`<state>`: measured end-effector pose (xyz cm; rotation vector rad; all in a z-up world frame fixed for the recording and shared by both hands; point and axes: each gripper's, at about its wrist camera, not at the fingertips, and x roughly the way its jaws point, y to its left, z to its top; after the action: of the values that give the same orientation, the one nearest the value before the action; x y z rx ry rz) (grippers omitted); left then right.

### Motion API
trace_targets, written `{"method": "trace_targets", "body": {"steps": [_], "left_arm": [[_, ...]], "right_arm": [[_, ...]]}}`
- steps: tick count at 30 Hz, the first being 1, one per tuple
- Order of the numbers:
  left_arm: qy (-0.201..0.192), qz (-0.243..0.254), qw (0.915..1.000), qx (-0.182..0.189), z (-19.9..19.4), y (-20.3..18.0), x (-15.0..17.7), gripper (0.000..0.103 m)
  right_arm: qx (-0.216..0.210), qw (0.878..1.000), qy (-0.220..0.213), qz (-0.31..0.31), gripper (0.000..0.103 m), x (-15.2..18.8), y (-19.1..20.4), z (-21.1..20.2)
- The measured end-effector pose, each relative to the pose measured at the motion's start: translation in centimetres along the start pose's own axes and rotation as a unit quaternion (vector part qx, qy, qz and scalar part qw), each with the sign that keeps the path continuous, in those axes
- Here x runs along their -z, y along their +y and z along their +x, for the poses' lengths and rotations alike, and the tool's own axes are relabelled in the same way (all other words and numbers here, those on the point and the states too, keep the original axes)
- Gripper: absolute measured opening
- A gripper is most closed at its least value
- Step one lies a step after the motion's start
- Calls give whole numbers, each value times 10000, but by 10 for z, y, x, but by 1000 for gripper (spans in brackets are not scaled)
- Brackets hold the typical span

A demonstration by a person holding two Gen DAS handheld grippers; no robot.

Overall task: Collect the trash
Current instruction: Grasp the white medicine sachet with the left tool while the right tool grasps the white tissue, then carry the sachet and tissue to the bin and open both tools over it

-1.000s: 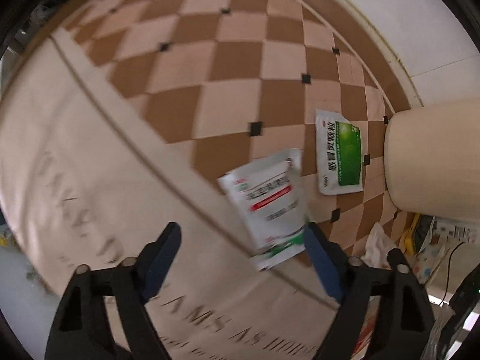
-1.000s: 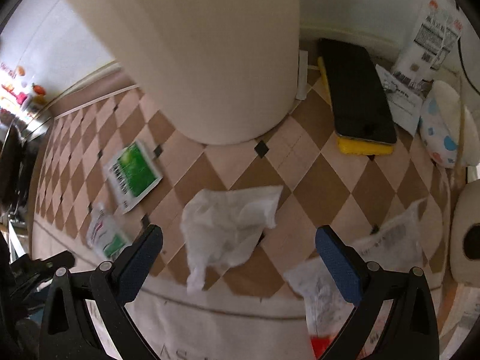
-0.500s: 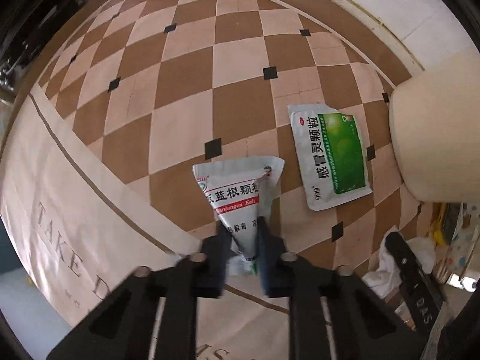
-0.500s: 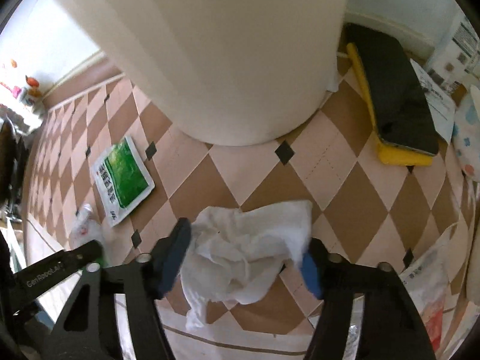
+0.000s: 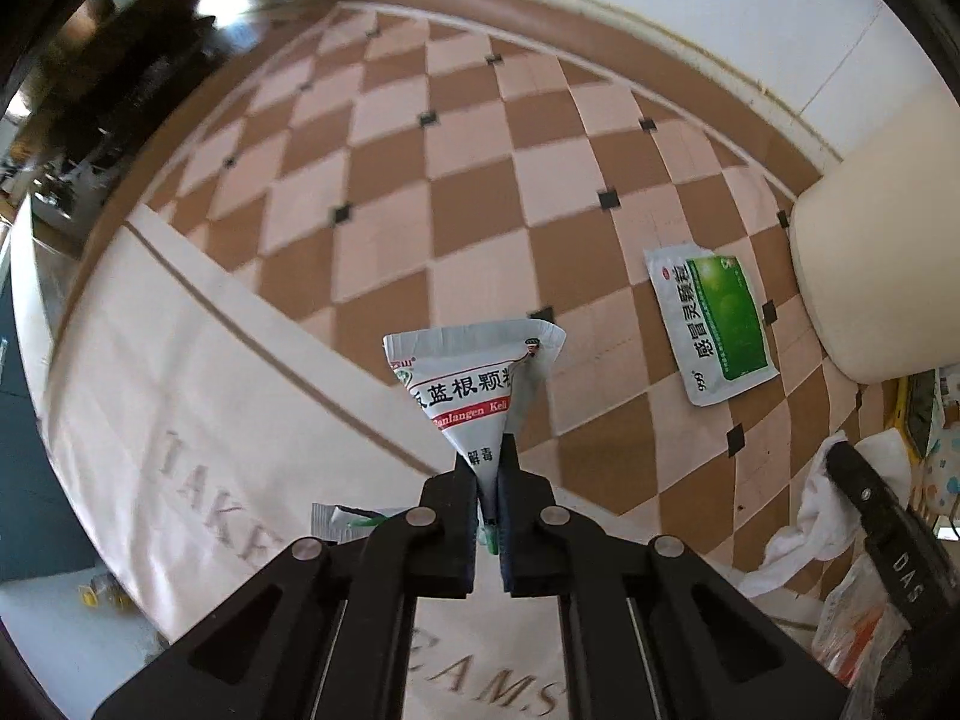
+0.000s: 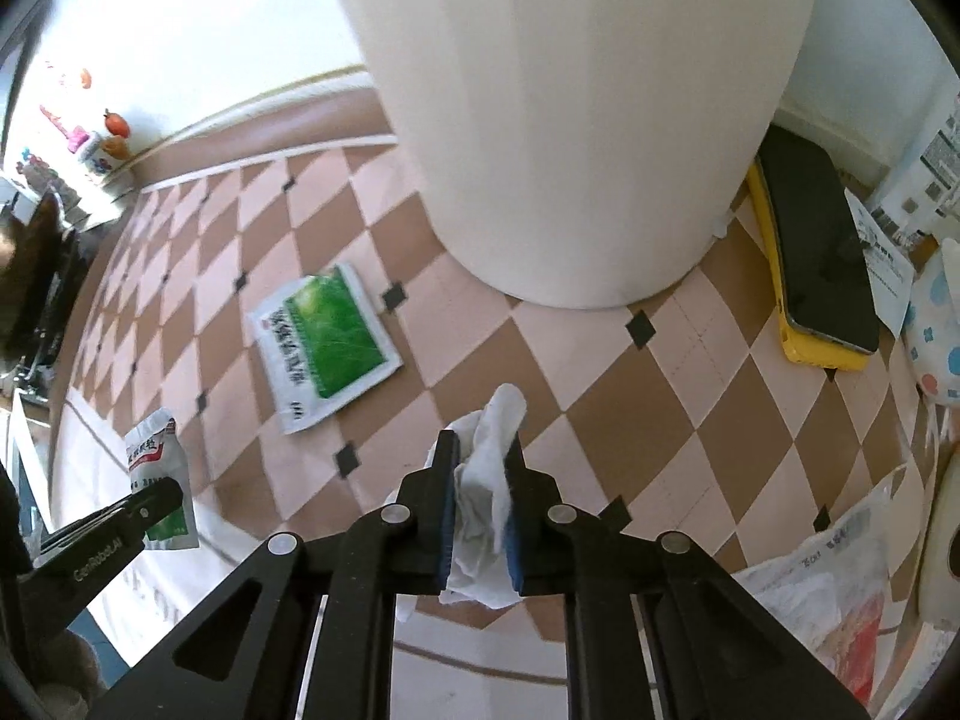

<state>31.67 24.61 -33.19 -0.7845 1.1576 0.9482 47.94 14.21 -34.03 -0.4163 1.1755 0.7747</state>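
Observation:
My left gripper (image 5: 487, 480) is shut on a white sachet with red lettering (image 5: 474, 384) and holds it lifted above the checked tablecloth; the sachet also shows in the right wrist view (image 6: 157, 468). My right gripper (image 6: 482, 468) is shut on a crumpled white tissue (image 6: 489, 468), raised off the cloth; the tissue also shows in the left wrist view (image 5: 810, 522). A green and white sachet (image 5: 714, 324) lies flat on the cloth between the two grippers, also in the right wrist view (image 6: 324, 342).
A large cream cylinder (image 6: 588, 120) stands close behind the tissue. A phone on a yellow case (image 6: 816, 276) lies at the right. A clear plastic bag with trash (image 6: 828, 594) sits at the lower right. A white cloth border with lettering (image 5: 198, 450) runs along the near edge.
Both grippers went from open to shut: the left one closed on the white sachet and the right one on the tissue. Both items have since risen off the cloth.

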Motion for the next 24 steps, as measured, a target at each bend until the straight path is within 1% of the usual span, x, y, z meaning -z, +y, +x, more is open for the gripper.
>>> {"method": "trace_targets", "body": {"steps": [3,4,6,7,8,9,11,14,17,22,24], "left_arm": [[-237,26,9997,-42,-23,13,9,2],[-321,19,9995,-55,-31,16,9,2],[-471,-18,9989,-54,-48,36,19,2],[-545,-44,9985,-59,-55,51,23,2],[-624,-75,9980,-83,-64,60,27,2],[-670,-112,9977,-80,-65,75,21,2],[-789,-221,9966,-86,-82,101,32,2],[-914,-422,9949,-103,-92,145,51,2],[-982,-724,9924,-125,-109,195,77,2],[-943,-1309,9868,-141,-121,277,119,2],[-930,-1585,9827,-226,-124,316,142,2]], "right_arm": [[-66,9999,-99,-42,13,-1,-3,-18],[-94,9998,-133,-61,13,-1,1,-23],[-170,9996,-209,-96,13,-1,11,-34],[-213,9994,-246,-115,13,1,20,-39],[-248,9992,-274,-138,13,3,22,-48],[-303,9989,-313,-177,13,6,29,-55],[-405,9981,-377,-256,13,10,41,-68],[-583,9963,-459,-429,13,21,67,-87],[-808,9934,-488,-652,13,40,101,-103],[-1198,9852,-377,-1169,13,78,178,-115],[-1342,9798,-277,-1458,13,102,216,-114]]}}
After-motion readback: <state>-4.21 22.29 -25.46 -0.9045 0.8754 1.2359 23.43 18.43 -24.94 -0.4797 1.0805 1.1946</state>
